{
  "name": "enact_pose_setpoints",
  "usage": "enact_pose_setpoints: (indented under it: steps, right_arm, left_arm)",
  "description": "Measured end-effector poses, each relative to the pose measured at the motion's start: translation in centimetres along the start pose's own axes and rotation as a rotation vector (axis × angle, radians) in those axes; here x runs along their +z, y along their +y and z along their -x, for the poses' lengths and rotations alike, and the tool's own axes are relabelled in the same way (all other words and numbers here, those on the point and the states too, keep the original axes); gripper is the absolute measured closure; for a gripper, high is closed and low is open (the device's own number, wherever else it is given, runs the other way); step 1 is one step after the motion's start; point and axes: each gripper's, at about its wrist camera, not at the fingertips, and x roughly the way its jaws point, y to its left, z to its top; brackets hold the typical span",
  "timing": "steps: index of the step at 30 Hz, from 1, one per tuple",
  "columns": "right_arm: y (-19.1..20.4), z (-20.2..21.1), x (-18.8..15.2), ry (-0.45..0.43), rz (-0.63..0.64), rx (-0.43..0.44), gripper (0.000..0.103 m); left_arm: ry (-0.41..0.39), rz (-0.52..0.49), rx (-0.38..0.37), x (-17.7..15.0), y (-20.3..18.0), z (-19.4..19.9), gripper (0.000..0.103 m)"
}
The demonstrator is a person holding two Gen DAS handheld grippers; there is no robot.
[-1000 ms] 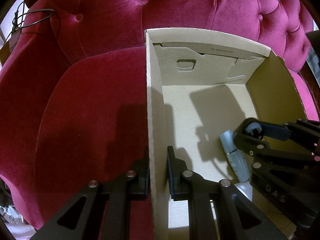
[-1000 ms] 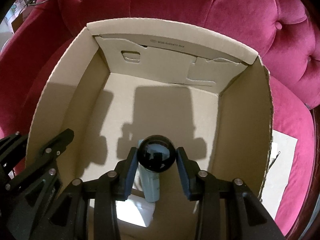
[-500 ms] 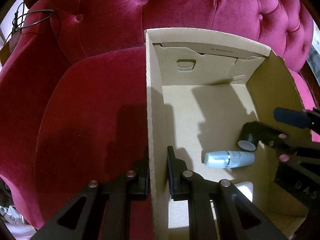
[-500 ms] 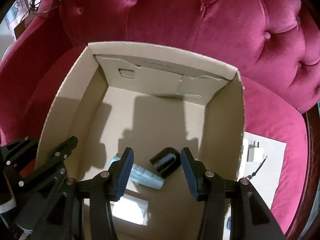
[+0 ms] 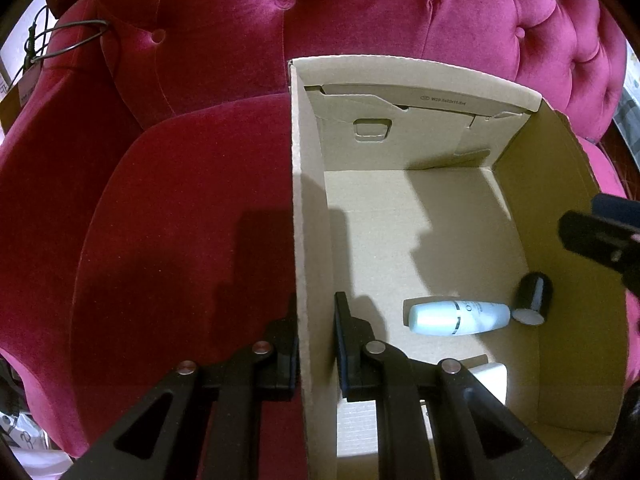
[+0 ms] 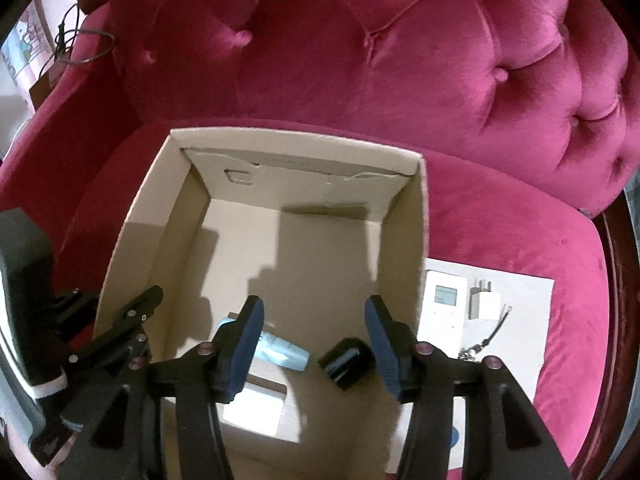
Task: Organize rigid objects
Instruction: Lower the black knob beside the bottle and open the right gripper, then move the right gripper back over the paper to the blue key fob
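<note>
Left wrist view: the left gripper [image 5: 316, 344] is clamped tight on the left wall of the cardboard box [image 5: 298, 208], steadying it on the red sofa [image 5: 180, 208].
Box contents: a pale blue bottle [image 5: 458, 317] lies on its side on the near floor, its tip touching a black cap [image 5: 534, 297] by the right wall; a second earlier the cap sat in the right jaws.
Right wrist view: the right gripper [image 6: 314, 344], now above the box, holds nothing; its jaws are opening, with the cap [image 6: 347, 363] seen loose on the floor between them.
Outside the box: a remote [image 6: 442, 312], a white charger [image 6: 484, 302] and a key chain [image 6: 486, 338] wait on a sheet to the right.
Meaning: the cap's placement looks done; those items are probably next.
</note>
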Motion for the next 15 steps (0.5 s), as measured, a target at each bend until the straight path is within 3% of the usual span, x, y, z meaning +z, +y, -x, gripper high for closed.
enact_pose_setpoints:
  steps: [10, 15]
  right_arm:
    - [-3.3, 2.7, -0.4, -0.041, -0.057, -0.021, 0.028]
    - [-5.4, 3.9, -0.8, -0.058, -0.093, -0.025, 0.007]
  left_arm:
    - [-0.001, -0.002, 0.003, 0.0, 0.0, 0.0, 0.088]
    - [-0.002, -0.003, 0.007, -0.1, -0.2, 0.1, 0.088]
